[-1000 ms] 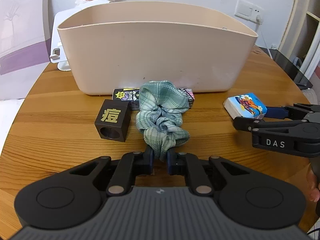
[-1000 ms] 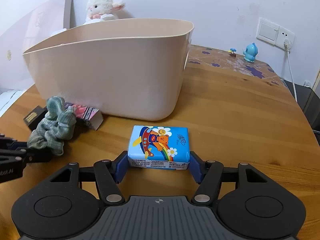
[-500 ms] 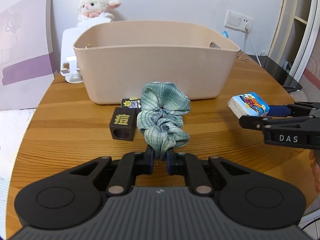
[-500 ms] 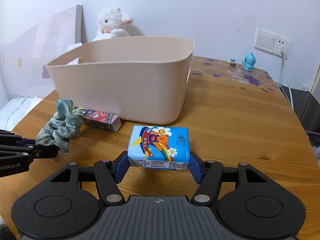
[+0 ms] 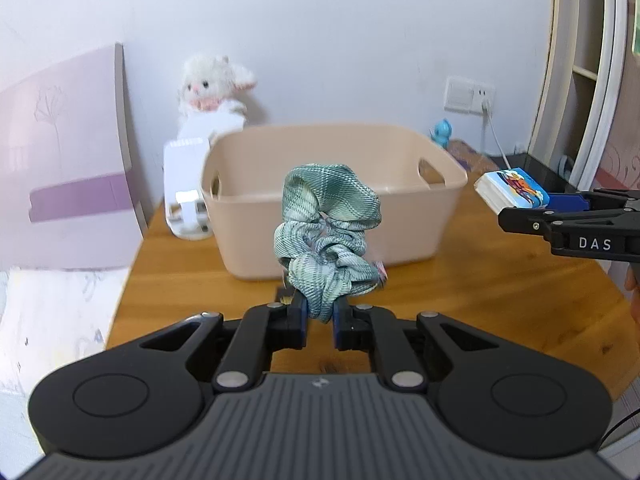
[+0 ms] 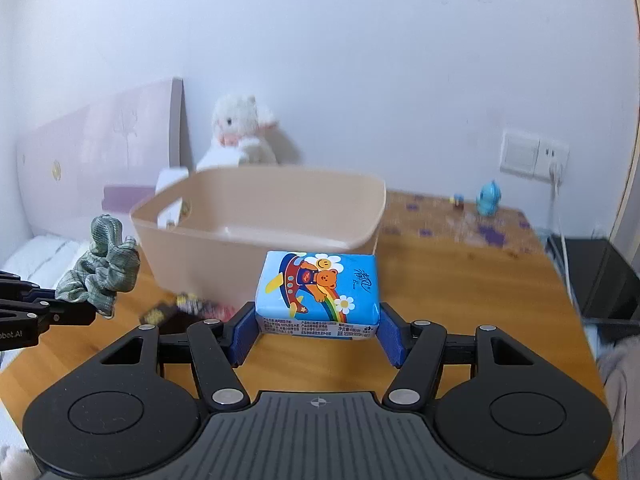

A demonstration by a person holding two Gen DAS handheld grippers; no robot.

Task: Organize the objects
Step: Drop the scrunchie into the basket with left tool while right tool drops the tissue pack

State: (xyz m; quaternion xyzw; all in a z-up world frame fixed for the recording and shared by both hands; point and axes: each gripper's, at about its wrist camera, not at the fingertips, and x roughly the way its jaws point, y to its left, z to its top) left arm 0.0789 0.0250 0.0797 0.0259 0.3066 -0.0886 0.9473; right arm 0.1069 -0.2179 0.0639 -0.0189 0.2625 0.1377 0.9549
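My left gripper (image 5: pixel 320 314) is shut on a green plaid scrunchie (image 5: pixel 326 232) and holds it in the air in front of the beige plastic bin (image 5: pixel 400 216). My right gripper (image 6: pixel 318 330) is shut on a blue tissue pack (image 6: pixel 318 292) with a cartoon bear, lifted above the table, near the bin (image 6: pixel 248 236). The scrunchie (image 6: pixel 102 266) and left gripper show at the left of the right wrist view; the tissue pack (image 5: pixel 512 190) shows at the right of the left wrist view. A black cube (image 6: pixel 158 314) and a small colourful box (image 6: pixel 208 308) lie on the table in front of the bin.
A white plush lamb (image 5: pixel 214 92) sits on a white stand (image 5: pixel 186 192) behind the bin. A blue figurine (image 6: pixel 490 198) stands at the back right by a wall socket (image 6: pixel 534 154) with a cable. A pink board (image 5: pixel 60 152) leans at the left. The round wooden table (image 5: pixel 500 292) drops off at the left and right.
Both grippers have risen from the table with their objects, the scrunchie and the tissue pack, to about the bin's rim height. The bin's inside has come into view.
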